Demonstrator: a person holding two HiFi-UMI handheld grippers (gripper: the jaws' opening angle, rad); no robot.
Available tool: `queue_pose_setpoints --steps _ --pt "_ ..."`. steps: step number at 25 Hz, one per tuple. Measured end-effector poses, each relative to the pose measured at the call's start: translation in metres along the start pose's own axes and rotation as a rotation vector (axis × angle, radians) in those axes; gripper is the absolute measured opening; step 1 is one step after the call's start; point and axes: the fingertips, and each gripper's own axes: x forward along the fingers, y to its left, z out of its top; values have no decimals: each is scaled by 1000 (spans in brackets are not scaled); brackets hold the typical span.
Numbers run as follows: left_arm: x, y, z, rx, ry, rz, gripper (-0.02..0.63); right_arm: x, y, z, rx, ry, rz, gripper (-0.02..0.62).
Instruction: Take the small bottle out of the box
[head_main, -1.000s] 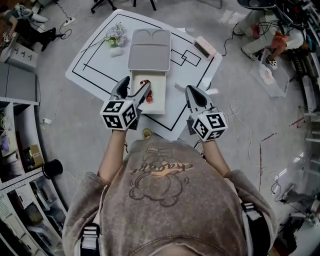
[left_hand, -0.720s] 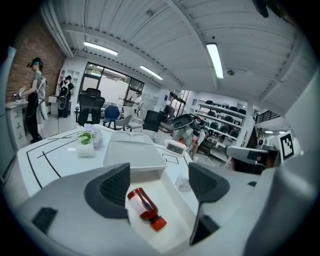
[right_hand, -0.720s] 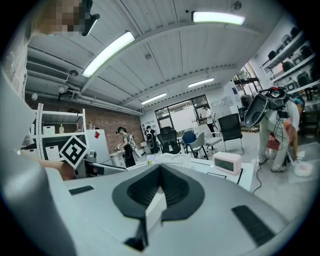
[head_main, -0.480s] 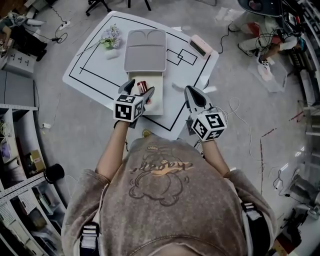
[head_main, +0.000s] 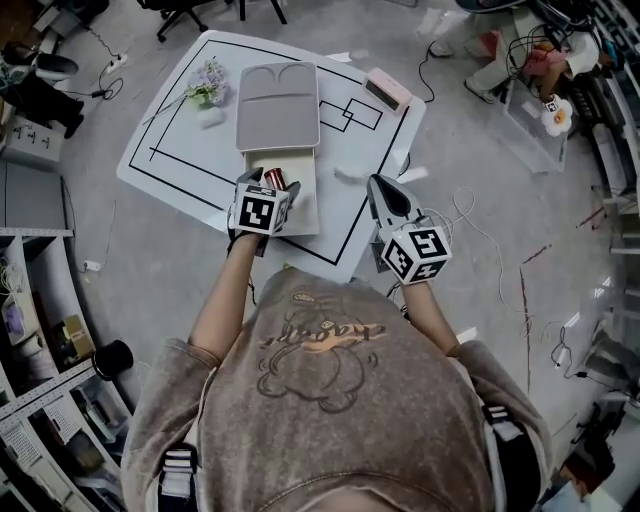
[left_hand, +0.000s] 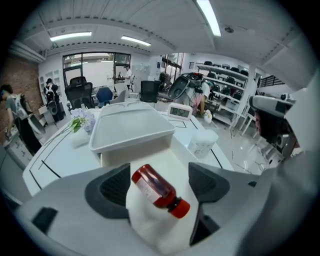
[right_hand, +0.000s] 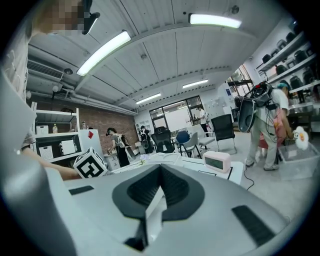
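Near the table's (head_main: 195, 150) front edge, found small bottle (left_hand: 157, 192) lying on its side in the open box (head_main: 305, 200). Saw left gripper (head_main: 268, 190) jaws apart, astride it; could not tell contact. Noted right gripper (head_main: 382, 190) pinched together, empty, by the right edge. Judged grasp and lift-out not yet done. Could not read the label.

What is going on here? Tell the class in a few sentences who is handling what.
A person holds a gripper in each hand over a white table. The left gripper is lowered into the open box. Its jaws stand apart on either side of the small red bottle, which lies on its side on the box floor and is not yet gripped. The right gripper is shut and empty, held off to the right of the box.
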Motion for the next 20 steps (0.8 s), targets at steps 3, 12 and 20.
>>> queue_pose_setpoints --steps 3,12,20 --pt "7 4 -8 -5 79 11 359 -4 -4 -1 6 1 -15 -5" --pt "21 14 -22 -25 204 39 344 -15 -17 -8 33 8 -69 -3" --pt "31 10 -28 79 282 60 332 -23 -22 -12 47 1 -97 -5"
